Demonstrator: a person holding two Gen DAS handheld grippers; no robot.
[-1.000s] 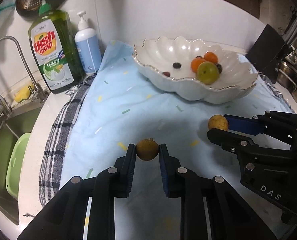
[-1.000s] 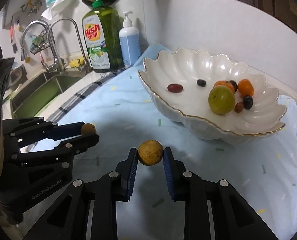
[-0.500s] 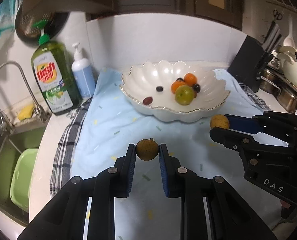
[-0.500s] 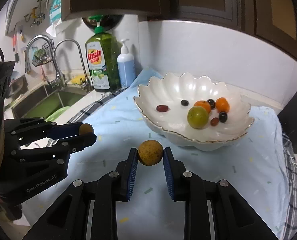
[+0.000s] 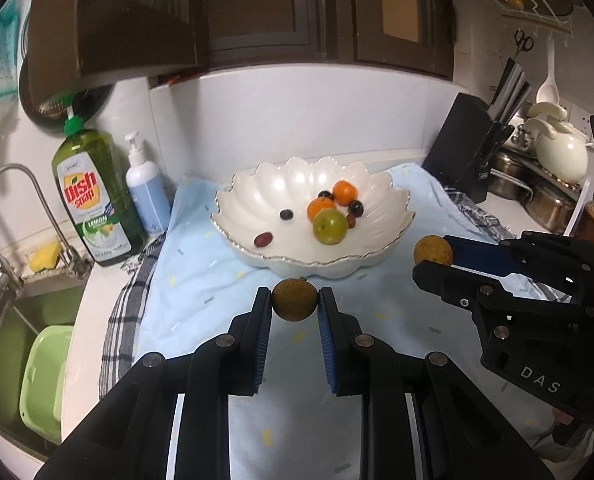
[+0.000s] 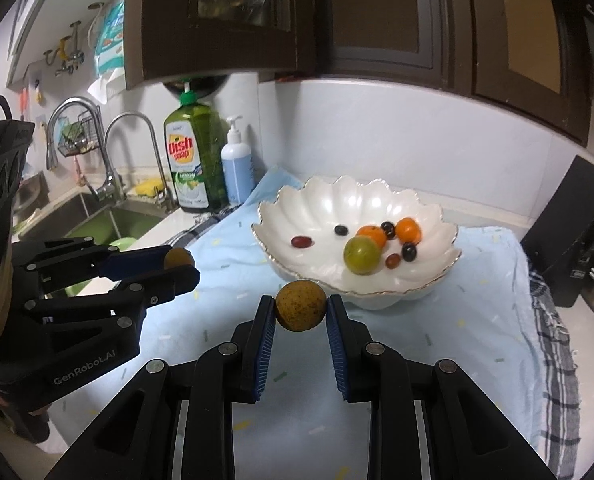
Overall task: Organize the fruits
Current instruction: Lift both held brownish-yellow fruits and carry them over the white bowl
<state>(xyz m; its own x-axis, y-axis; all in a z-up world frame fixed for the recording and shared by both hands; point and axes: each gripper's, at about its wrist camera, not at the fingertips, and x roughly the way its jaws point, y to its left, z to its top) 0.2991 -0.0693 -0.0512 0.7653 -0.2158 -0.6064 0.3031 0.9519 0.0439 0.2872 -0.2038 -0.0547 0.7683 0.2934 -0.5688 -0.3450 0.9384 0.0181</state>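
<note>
Bowl (image 5: 393, 204) first: white scalloped dish with a gold rim, upper centre of the left wrist frame, sitting on the light blue cloth (image 5: 201, 280). In the right wrist frame it's centre-right (image 6: 437, 216). It already holds a green fruit (image 5: 329, 226), two orange fruits, a red grape (image 5: 264, 239) and a few dark ones, all bunched toward the right half of the basin. Left half is mostly bare.

You've got two loads in the air, both short of the near rim.

- left gripper (image 5: 295, 304): fingers clamped on a small brown fruit (image 5: 295, 304), round, so no long axis to worry about. Bowl lies straight ahead of the fingertips and slightly right in the frame.
- right gripper (image 6: 301, 307): fingers clamped on a yellow-brown speckled fruit (image 6: 301, 307), also round, a bit bigger. Near rim sits directly above the fruit in the frame, so this side looks nearer.

The right gripper shows at right centre of the left wrist frame (image 5: 433, 258); the left one shows at left centre of the right wrist frame (image 6: 179, 264). They flank the bowl's front, apart from each other.

My read: carry phase, release not yet done. Next move is forward and over the rim for both. Right goes first by proximity. Clear the scalloped edge before you open; round fruit will roll toward the basin's low point.
</note>
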